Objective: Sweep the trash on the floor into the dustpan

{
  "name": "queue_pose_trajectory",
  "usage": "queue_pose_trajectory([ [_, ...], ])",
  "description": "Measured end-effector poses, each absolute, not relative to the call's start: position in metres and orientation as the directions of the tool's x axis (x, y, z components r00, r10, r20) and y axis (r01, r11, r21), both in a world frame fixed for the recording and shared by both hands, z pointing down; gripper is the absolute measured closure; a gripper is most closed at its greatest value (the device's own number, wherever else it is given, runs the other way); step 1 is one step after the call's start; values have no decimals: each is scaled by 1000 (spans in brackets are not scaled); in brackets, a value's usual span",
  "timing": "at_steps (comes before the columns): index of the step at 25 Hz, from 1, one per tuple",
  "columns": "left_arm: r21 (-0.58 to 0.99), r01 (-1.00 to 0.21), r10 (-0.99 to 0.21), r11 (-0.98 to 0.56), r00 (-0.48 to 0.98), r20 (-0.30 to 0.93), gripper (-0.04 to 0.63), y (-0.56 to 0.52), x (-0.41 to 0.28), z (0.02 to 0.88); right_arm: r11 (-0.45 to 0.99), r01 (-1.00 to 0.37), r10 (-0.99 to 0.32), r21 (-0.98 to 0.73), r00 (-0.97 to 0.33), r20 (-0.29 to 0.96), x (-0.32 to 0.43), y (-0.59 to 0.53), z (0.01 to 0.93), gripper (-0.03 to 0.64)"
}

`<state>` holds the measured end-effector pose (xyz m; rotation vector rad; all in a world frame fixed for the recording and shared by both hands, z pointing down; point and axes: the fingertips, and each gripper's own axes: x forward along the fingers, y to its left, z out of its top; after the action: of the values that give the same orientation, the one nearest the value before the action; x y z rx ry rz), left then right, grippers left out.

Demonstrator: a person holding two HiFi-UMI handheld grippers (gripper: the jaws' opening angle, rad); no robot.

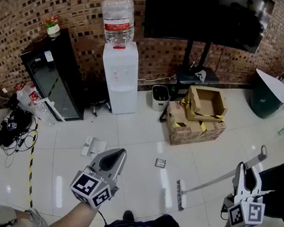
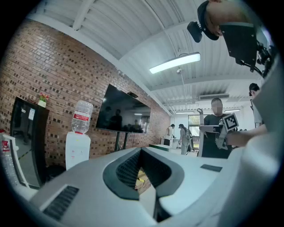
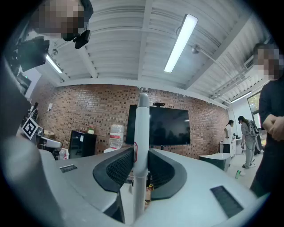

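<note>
**Inspector:** Head view?
**Assistant:** One grey long-handled broom slants at lower right, bristle head down on the white tiled floor. A small dark trash scrap lies at centre, apart from it.
**Inspector:** Left gripper view?
**Assistant:** The left gripper has its jaws together, empty.
**Inspector:** Right gripper view?
**Assistant:** The right gripper is clamped on the broom's pale shaft, upright mid-frame. Only the head view shows the bristles.

Head view downward; gripper views level, sharing television
</note>
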<state>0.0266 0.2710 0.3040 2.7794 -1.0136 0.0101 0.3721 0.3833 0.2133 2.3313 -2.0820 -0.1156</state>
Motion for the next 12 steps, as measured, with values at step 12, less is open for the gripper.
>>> queue_pose_trajectory([
  [12, 98, -657, -647, -747, 753, 120, 590, 137, 62, 349, -148, -987, -987, 59, 144, -65, 404, 258, 263, 494],
])
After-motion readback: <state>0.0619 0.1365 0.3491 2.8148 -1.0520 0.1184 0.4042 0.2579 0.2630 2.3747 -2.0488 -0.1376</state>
